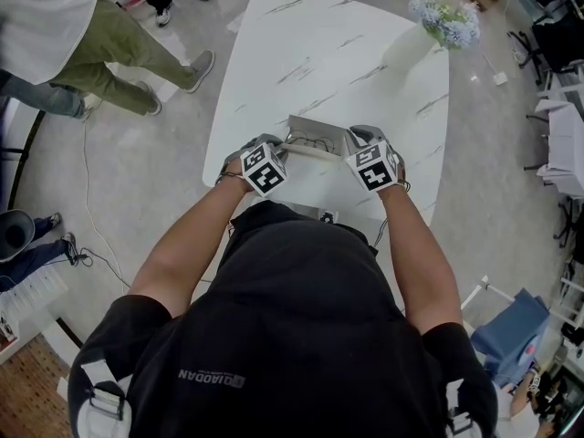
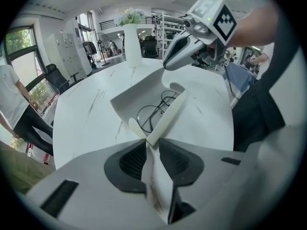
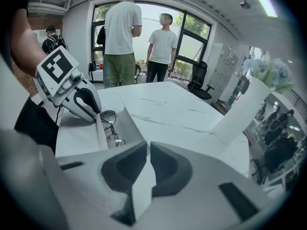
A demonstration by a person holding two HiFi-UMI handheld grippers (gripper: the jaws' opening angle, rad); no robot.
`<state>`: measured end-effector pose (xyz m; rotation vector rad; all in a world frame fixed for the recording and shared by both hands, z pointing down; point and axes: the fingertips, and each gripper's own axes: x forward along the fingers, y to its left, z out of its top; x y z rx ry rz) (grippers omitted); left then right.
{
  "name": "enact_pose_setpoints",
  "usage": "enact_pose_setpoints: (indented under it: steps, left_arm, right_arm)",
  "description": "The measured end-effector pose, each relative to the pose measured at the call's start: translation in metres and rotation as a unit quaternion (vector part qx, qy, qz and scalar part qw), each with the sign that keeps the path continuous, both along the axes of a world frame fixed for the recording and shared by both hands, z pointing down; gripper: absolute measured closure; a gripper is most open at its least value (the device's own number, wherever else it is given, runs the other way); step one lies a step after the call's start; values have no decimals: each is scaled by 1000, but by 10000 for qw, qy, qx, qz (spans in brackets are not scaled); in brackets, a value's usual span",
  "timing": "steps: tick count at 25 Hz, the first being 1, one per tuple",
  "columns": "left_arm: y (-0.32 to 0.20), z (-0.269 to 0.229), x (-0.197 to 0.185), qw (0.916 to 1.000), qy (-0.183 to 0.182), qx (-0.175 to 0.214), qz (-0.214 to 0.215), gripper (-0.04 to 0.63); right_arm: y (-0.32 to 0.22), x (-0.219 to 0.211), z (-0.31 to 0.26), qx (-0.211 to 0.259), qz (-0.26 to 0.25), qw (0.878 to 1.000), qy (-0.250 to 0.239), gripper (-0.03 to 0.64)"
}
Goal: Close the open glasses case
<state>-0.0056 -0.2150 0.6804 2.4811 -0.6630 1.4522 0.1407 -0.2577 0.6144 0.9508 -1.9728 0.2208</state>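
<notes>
The left gripper (image 2: 152,146) has its jaws pressed together on the long white flap (image 2: 165,116) of the glasses case (image 2: 128,103), pinching that flap at its near end. The flap runs straight ahead from the jaws, standing on edge. Just to the left of it, the case lies open on the white marble table (image 2: 86,119), with a pair of thin dark-framed glasses (image 2: 154,110) inside. At the far end of the case, ahead and above, the right gripper (image 2: 169,65) meets the case's other end.

The right gripper's own view shows its jaws also closed, with a white edge of the case clamped between the pads. Ahead and to its left the case's wall rises to a point, and the left gripper touches the flap beyond it.

From the head view, the case sits between the two grippers, at the table edge nearest the person. A white vase (image 1: 407,46) of pale blue flowers (image 1: 445,18) stands well beyond the right gripper. Two people (image 3: 120,37) stand past the table's far side.
</notes>
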Motion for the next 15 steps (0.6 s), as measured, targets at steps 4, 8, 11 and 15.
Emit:
enact_pose_setpoints:
  steps: [4,8,11,15]
  left_arm:
    - [-1,0,0,10000,2,-13,-38,508]
    - [-2,0,0,10000,-3,-47,-78,508]
    - [-1,1,0,9998,31,-149,-112,509]
    - [-3,2,1,9998,62,-145,-148,511]
  right_arm:
    - [2,0,-1,13,22,10000,-63,591]
    - [4,0,-1,18,41,9999,-94,592]
    - [6,-1,-1,2,41,9999,-94,591]
    - [8,0,0,-7,43,9999,-99,591]
